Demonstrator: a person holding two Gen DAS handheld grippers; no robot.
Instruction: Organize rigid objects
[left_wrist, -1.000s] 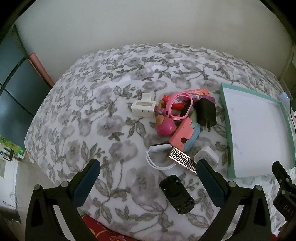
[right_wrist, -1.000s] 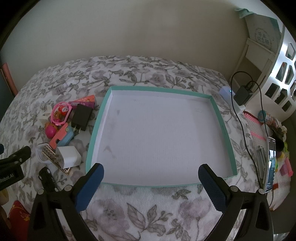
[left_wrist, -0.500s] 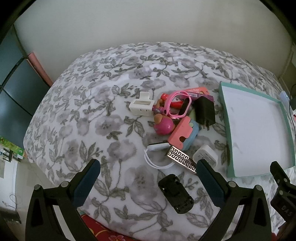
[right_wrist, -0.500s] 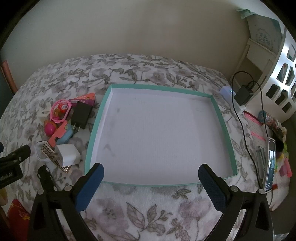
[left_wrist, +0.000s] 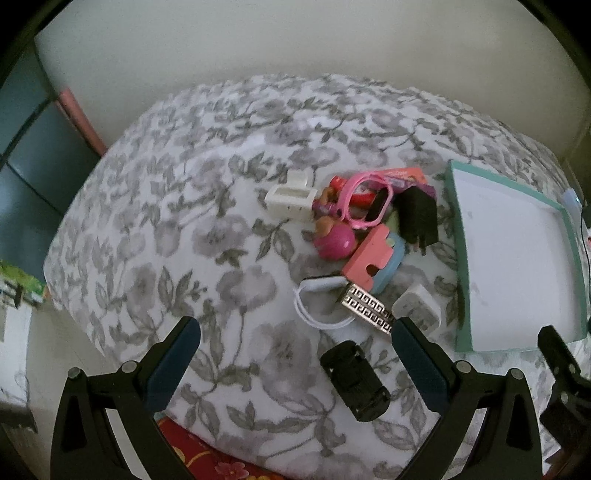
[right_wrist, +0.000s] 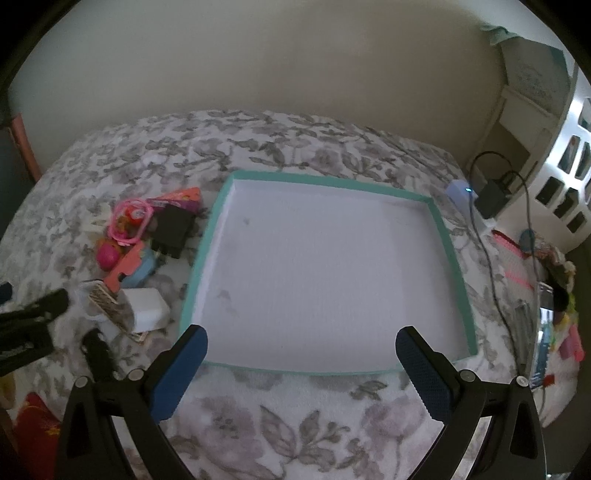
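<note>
A pile of small rigid objects lies on the floral bedspread: a white hair clip (left_wrist: 291, 197), pink toy glasses (left_wrist: 364, 201), a black charger (left_wrist: 417, 218), a magenta ball (left_wrist: 336, 240), a pink and blue case (left_wrist: 375, 260), a patterned bar (left_wrist: 365, 308), a white adapter (left_wrist: 417, 308) and a black toy car (left_wrist: 356, 380). An empty teal-rimmed white tray (right_wrist: 448, 243) sits to their right. My left gripper (left_wrist: 295, 341) is open above the bed, short of the pile. My right gripper (right_wrist: 301, 349) is open over the tray's near edge.
The bed drops off at the left and the front. A shelf unit (right_wrist: 546, 122), a plugged-in black charger with cable (right_wrist: 491, 194) and clutter lie right of the bed. A red patterned cloth (left_wrist: 207, 458) lies below the front edge.
Both grippers have drawn back and risen a little, so the pile and the tray look smaller and farther off. No object on the bed has moved.
</note>
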